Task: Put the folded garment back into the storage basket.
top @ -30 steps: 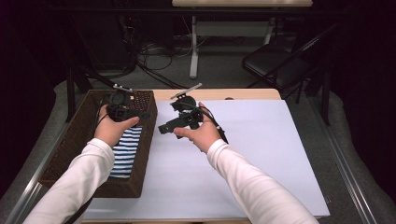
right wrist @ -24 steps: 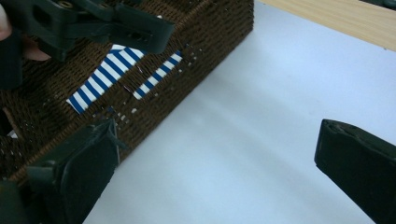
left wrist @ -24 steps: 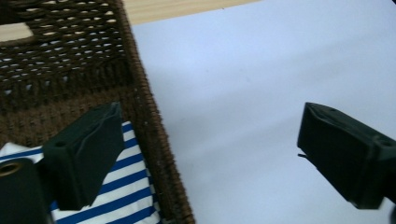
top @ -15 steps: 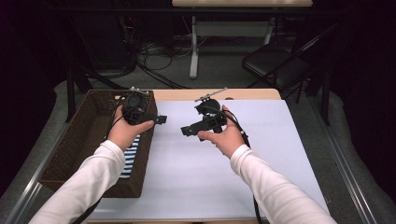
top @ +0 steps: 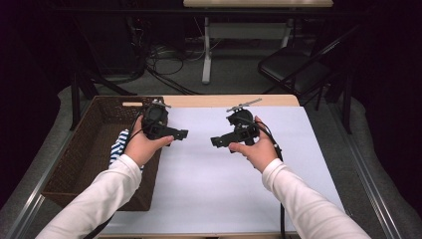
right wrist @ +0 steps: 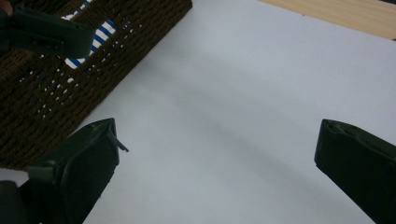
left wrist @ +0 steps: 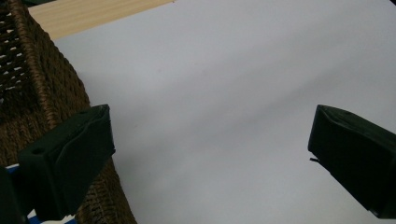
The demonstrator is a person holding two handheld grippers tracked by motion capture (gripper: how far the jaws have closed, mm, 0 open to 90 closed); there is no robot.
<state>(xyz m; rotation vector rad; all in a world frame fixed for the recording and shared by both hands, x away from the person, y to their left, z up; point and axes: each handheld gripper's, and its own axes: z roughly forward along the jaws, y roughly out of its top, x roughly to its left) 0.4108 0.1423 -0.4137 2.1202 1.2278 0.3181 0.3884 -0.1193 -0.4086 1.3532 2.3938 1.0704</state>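
White table sheet (top: 209, 184), basket (top: 89, 149) at nine o'clock.
Striped cloth (top: 118, 145) lies inside the basket; left gripper (top: 179, 133) hangs beside its rim, jaws just opened wide, empty; right gripper (top: 219, 141), three o'clock, spread, empty.

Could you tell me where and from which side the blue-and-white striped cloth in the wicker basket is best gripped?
Probably from above, pinching the striped cloth on a raised fold. It lies low inside the wicker basket, whose tall woven walls block any sideways approach. The left tool is open and nearest.
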